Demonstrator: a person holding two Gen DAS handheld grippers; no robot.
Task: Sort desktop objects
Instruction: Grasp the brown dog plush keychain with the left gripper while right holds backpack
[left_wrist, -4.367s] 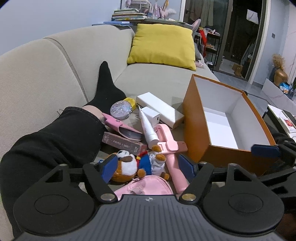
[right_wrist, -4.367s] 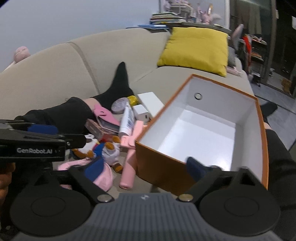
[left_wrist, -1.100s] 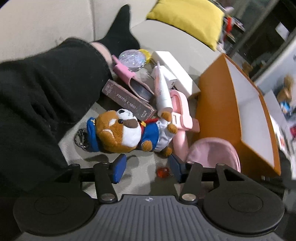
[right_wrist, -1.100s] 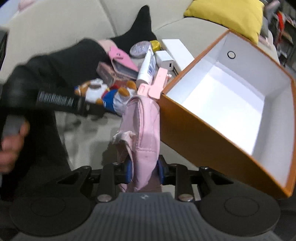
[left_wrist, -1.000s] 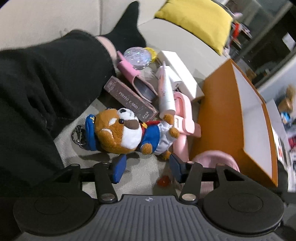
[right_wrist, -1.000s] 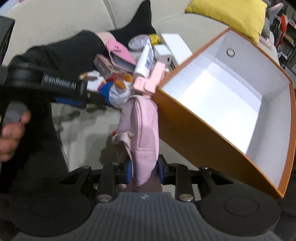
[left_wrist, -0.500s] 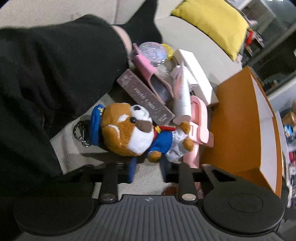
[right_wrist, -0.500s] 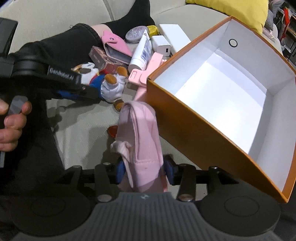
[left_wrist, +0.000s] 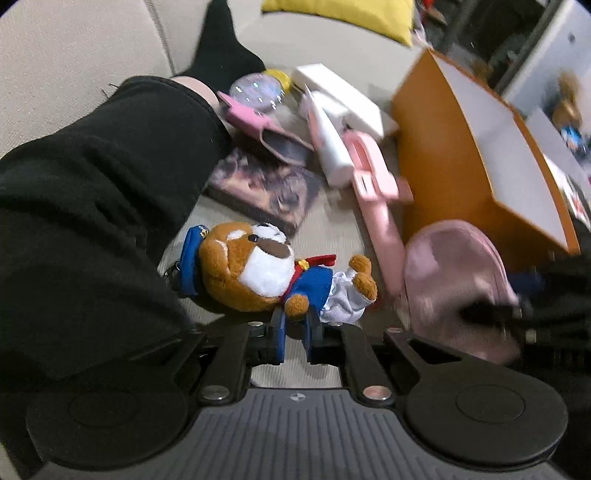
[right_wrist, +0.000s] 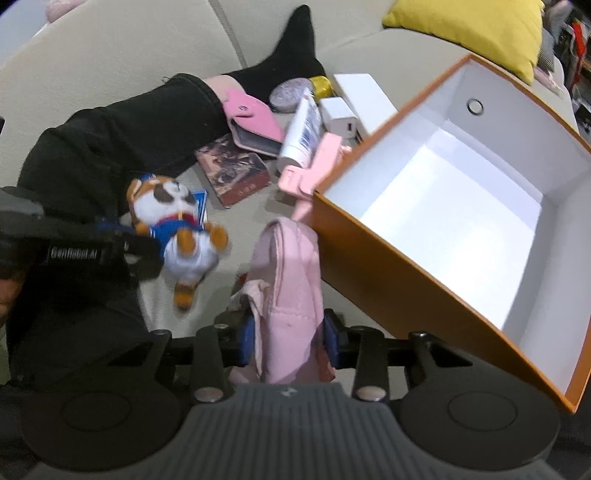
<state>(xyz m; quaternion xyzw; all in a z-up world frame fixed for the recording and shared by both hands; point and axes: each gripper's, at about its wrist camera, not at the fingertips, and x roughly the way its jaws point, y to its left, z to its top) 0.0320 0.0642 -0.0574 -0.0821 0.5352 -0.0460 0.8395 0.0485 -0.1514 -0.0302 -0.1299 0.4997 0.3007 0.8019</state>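
Note:
My left gripper (left_wrist: 295, 332) is shut on a plush dog (left_wrist: 266, 269) in a blue sailor suit and holds it lifted off the sofa; it also shows in the right wrist view (right_wrist: 173, 221). My right gripper (right_wrist: 290, 343) is shut on a pink pouch (right_wrist: 288, 288), held just left of the orange box (right_wrist: 388, 266). The pouch also shows in the left wrist view (left_wrist: 458, 280). The box, white inside and empty, stands open at the right (left_wrist: 443, 155).
On the beige sofa (left_wrist: 74, 59) lie a pink wallet (right_wrist: 255, 122), a photo card box (right_wrist: 236, 177), a white tube (right_wrist: 301, 129), a pink selfie stick (left_wrist: 376, 206), a white charger (right_wrist: 340, 118), a long white box (right_wrist: 365, 92) and a round glitter case (left_wrist: 255, 92). A black-clad leg (left_wrist: 92, 184) lies at the left. A yellow cushion (right_wrist: 469, 29) lies behind.
My left gripper has shut on the plush dog and lifted it off the sofa. My right gripper has kept the pink pouch beside the orange box.

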